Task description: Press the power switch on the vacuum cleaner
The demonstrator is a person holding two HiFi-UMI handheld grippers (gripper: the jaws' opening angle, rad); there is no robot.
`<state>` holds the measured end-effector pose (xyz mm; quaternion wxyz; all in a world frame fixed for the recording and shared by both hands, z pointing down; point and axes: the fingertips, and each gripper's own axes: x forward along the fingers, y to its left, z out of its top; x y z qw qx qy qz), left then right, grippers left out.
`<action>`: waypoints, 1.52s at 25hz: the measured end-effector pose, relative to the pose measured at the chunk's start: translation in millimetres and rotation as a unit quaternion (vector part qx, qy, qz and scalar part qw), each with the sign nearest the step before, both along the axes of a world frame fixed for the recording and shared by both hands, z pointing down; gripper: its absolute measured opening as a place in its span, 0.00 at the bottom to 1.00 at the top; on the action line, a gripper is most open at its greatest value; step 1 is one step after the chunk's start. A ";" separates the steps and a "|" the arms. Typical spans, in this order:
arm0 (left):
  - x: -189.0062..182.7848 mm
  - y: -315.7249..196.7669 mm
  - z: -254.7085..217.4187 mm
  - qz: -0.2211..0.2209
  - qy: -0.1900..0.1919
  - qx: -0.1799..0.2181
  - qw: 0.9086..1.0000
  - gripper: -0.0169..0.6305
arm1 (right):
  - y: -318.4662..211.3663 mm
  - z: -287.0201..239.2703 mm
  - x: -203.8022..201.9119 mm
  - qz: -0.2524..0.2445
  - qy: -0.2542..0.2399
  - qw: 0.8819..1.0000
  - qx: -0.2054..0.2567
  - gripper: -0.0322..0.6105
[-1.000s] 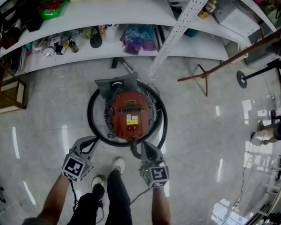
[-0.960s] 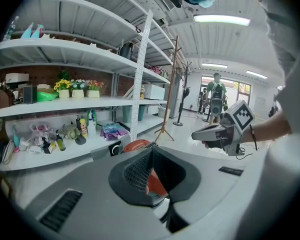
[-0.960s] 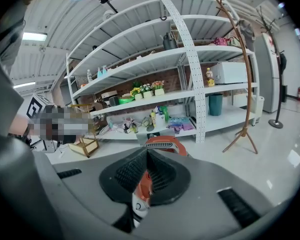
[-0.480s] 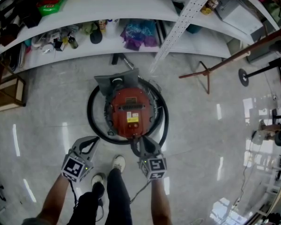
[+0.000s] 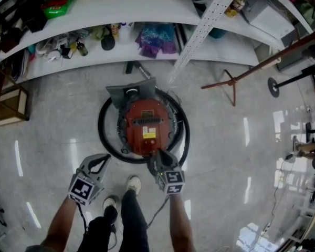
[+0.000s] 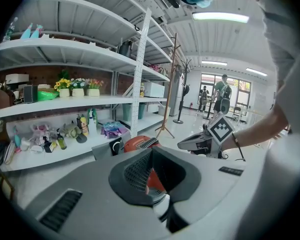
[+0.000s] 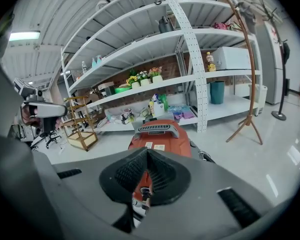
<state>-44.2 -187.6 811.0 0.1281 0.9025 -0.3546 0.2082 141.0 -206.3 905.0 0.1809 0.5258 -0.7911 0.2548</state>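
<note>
Head view, with both gripper views. Over the last second the right gripper (image 5: 156, 155) has moved forward from just short of the vacuum cleaner (image 5: 146, 124) until its tip meets the near edge of the red body; the left gripper (image 5: 102, 160) has stayed back on the person's left, apart from the machine and outside the black hose (image 5: 101, 135) that rings it on the floor (image 5: 226, 140). Judged from this, the press is in its final approach, with the right gripper doing the work. Both grippers have their jaws brought together at the tips, with nothing clamped. The vacuum cleaner stands on the floor in front of the lowest shelf (image 5: 210, 54), directly ahead of the right gripper. In the right gripper view the red body and its handle (image 7: 157, 128) fill the space beyond the tip, and a small dark part (image 7: 143, 192) shows low between the pads. This may be the switch, though it is too small to tell
</note>
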 end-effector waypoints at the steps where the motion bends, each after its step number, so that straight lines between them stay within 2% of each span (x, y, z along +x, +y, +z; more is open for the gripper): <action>1: 0.0 0.1 1.3 0.001 -0.001 0.001 1.000 0.04 | -1.4 2.6 0.1 -0.001 0.002 1.000 0.002 0.05; 17: -9.7 -1.1 20.5 -0.009 0.001 -0.006 1.000 0.04 | -19.5 30.6 -6.2 0.005 0.000 1.000 0.012 0.05; 22: -10.1 2.5 25.4 -0.008 -0.002 -0.010 1.000 0.04 | -19.6 43.1 -4.6 0.009 0.002 1.000 0.001 0.05; 30: -12.5 0.4 26.6 -0.014 -0.002 -0.009 1.000 0.04 | -27.8 43.7 -9.0 0.006 -0.005 1.000 0.012 0.05; 38: -14.8 3.6 29.8 -0.017 0.006 -0.012 1.000 0.04 | -26.0 57.2 -6.6 0.007 0.014 1.000 0.013 0.05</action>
